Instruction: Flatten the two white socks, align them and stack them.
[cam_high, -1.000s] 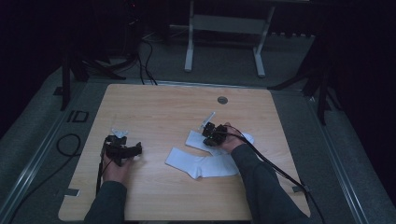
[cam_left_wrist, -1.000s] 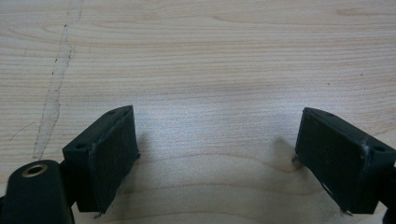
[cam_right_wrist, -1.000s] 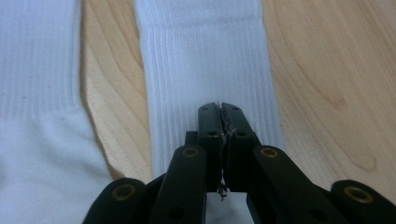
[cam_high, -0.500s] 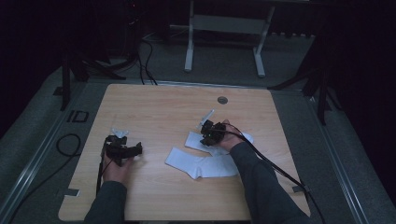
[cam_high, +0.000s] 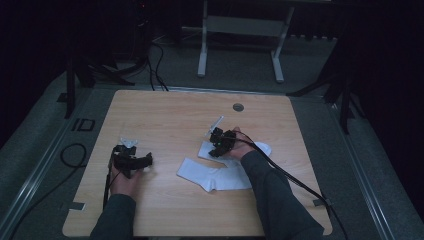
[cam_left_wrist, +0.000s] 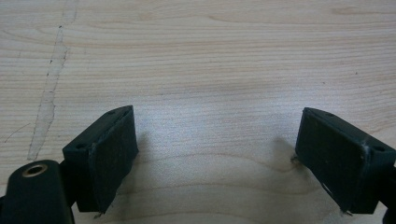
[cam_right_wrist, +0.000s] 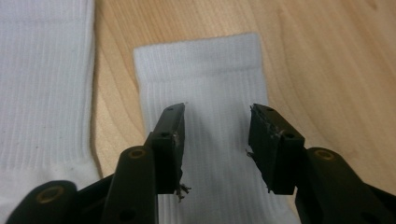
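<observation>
Socks, 2 of them and both white, are laid flat on the wooden table (cam_high: 165, 115), right of its middle. 1 sock (cam_right_wrist: 205, 88) is seen in the right gripper view with its ribbed cuff end pointing away from the camera; the other sock (cam_right_wrist: 44, 84) lies just beside it, with a strip of bare wood between them. In the high view, the nearer sock (cam_high: 212, 176) is spread toward the person's edge, and the farther one (cam_high: 262, 148) is partly hidden under the right hand.

The right gripper (cam_right_wrist: 217, 140) is held low over the ribbed sock. Its jaws have just been opening and are now parted, with the fabric lying flat below the gap and not pinched by the pads.

The left gripper (cam_left_wrist: 217, 154) is rested on bare wood at the table's left side, well apart from the socks, with its jaws spread wide and nothing between them.
</observation>
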